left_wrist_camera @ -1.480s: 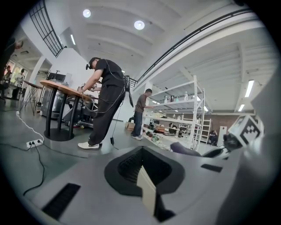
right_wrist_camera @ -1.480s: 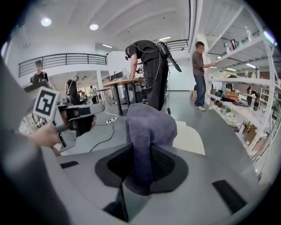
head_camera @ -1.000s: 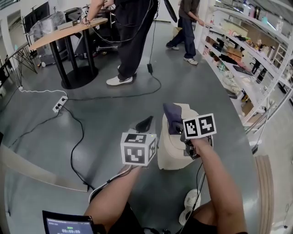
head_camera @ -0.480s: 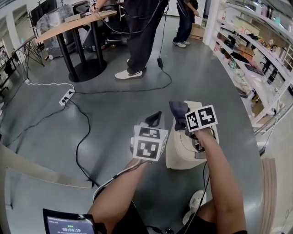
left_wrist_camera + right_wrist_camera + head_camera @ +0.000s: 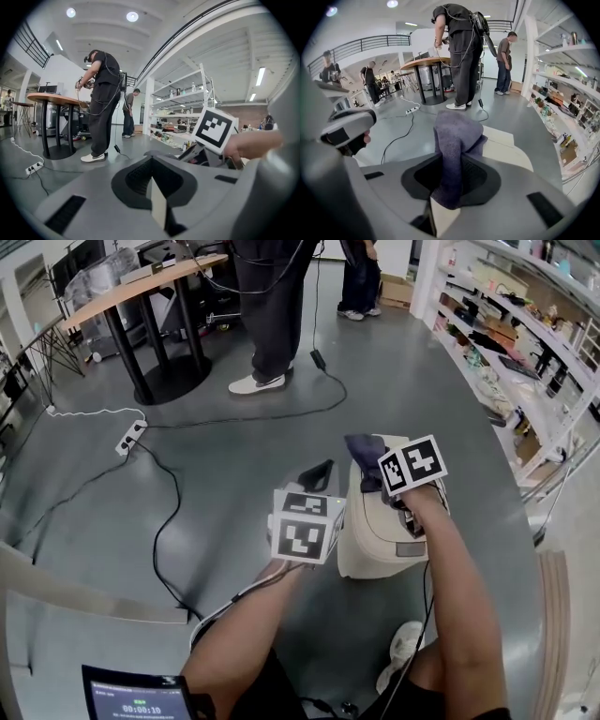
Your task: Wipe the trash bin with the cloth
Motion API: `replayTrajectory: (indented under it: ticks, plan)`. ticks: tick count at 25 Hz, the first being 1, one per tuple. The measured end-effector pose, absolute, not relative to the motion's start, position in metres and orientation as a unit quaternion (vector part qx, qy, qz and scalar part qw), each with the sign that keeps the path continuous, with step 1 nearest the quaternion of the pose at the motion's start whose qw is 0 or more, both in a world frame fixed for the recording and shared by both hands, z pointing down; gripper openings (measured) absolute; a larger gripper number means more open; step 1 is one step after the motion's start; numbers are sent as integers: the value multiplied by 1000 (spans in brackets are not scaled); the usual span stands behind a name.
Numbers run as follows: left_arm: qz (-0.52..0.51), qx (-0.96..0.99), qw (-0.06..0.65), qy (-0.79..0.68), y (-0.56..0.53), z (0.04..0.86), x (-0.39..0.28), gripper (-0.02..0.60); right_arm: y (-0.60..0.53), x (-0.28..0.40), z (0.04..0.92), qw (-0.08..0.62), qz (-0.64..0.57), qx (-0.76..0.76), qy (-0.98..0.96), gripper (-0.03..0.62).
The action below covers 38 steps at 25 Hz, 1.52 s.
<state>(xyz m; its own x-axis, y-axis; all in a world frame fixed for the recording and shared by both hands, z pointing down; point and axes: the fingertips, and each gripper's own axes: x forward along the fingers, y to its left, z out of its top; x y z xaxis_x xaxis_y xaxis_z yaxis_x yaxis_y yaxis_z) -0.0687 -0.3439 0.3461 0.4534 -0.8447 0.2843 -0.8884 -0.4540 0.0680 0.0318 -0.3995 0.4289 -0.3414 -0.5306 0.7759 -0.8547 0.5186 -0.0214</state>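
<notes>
A cream trash bin (image 5: 375, 540) stands on the grey floor just ahead of me. My right gripper (image 5: 373, 476) is shut on a dark purple cloth (image 5: 362, 454), which hangs over the far part of the bin's lid. In the right gripper view the cloth (image 5: 454, 136) rises out of the jaws in a bunch, with the bin's lid (image 5: 508, 145) behind it. To the left of the bin my left gripper (image 5: 317, 476) hovers beside it; its jaws meet with nothing between them. The left gripper view shows those jaws (image 5: 151, 176) and the right gripper's marker cube (image 5: 213, 129).
Two people (image 5: 267, 306) stand at the back by a round table (image 5: 141, 287) on black legs. A power strip (image 5: 128, 435) and black cables (image 5: 169, 512) lie on the floor at left. Shelves (image 5: 525, 352) line the right side. My shoe (image 5: 403, 652) is beside the bin.
Both grippers have sunk a little and drawn nearer the bin. The cloth stays in the right gripper and now hangs lower over the lid.
</notes>
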Motion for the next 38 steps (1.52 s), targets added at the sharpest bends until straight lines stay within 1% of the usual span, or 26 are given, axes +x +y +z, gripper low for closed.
replayTrajectory:
  ticks: [5,9,15,19,23,30,34,38]
  plan:
    - [111,852,97,-502,-341,342,-59,0,-400,65,422,392,201,467,-767,104]
    - [108,861,108,-485,-339,344,-50,0,-398,104,418,407,191,494,-744,104]
    - [110,865,113,-476,-338,345,-46,0,-395,142,418,413,196,519,-723,104]
    - [114,865,109,-476,-338,348,-49,0,-394,153,419,409,196,531,-716,104]
    - [115,864,106,-478,-337,348,-55,0,-382,137,408,430,153,517,-724,104]
    - [106,868,110,-473,-325,339,-54,0,-322,65,400,456,108,440,-766,104]
    - [104,870,112,-469,-320,338,-57,0,-306,37,406,476,98,407,-773,104]
    - [105,869,96,-475,-308,325,-65,0,-281,21,408,503,96,379,-771,103]
